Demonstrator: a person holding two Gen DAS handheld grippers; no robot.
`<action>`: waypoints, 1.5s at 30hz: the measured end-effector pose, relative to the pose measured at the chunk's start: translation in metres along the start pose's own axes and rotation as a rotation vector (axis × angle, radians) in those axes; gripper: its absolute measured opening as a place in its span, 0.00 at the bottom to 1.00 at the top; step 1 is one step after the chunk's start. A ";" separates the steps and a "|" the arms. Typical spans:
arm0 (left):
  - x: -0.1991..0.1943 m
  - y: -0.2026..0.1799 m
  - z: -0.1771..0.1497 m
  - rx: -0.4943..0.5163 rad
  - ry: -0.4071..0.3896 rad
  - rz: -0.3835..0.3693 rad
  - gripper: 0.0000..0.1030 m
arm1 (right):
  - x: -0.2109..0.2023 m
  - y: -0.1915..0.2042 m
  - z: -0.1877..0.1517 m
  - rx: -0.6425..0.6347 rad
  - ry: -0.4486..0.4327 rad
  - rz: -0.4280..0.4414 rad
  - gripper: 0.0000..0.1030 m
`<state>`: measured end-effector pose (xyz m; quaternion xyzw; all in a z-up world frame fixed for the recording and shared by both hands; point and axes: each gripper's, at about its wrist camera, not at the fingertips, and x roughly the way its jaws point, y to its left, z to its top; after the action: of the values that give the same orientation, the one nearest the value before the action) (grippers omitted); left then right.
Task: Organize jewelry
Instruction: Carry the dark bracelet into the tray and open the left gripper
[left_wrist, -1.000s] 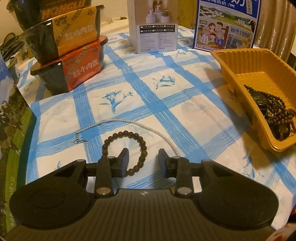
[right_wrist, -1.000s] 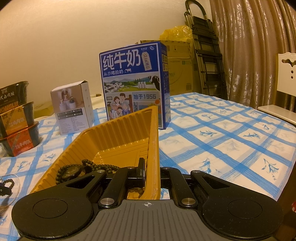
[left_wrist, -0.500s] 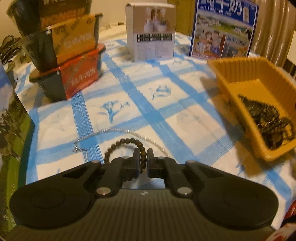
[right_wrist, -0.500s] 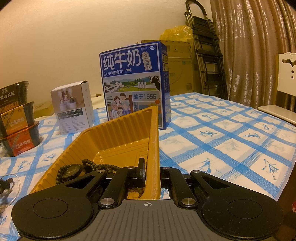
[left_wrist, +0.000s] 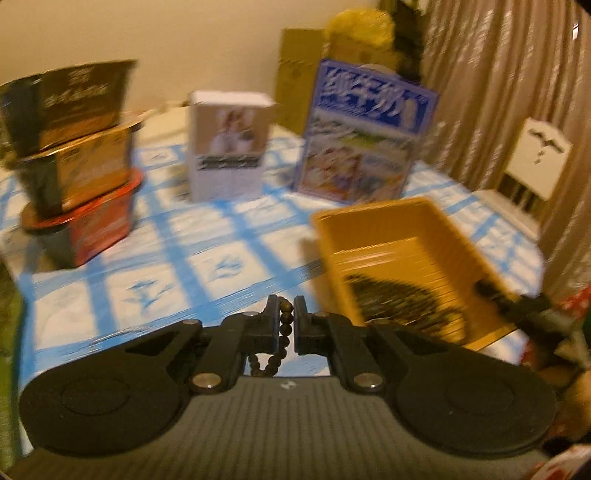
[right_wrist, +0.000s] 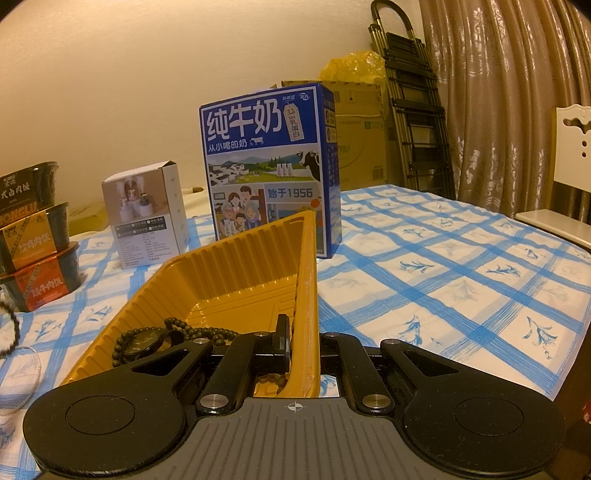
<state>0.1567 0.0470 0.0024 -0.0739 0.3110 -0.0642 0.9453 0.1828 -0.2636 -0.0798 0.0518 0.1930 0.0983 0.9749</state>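
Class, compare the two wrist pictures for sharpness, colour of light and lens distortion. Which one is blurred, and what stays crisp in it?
Left wrist view: motion-smeared background, milk box text unreadable; the left gripper and bracelet stay fairly crisp. Right wrist view: sharp, milk box print legible, tray ribs clear. Both: warm yellowish light, fisheye bending, dark corners.

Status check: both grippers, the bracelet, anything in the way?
Left gripper shut on bead bracelet, airborne. Right gripper clamps yellow tray wall. Path unobstructed.
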 end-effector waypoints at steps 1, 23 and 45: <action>0.000 -0.006 0.003 -0.001 -0.007 -0.020 0.06 | 0.000 0.000 0.000 0.002 0.001 0.000 0.06; 0.084 -0.111 0.024 0.008 0.036 -0.274 0.06 | 0.000 0.000 -0.002 -0.001 0.001 0.001 0.06; 0.055 -0.043 0.020 -0.052 0.017 -0.089 0.24 | 0.001 0.000 -0.001 0.000 0.005 0.003 0.06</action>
<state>0.2091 -0.0020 -0.0058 -0.1120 0.3168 -0.0987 0.9367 0.1831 -0.2634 -0.0814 0.0520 0.1953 0.0999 0.9743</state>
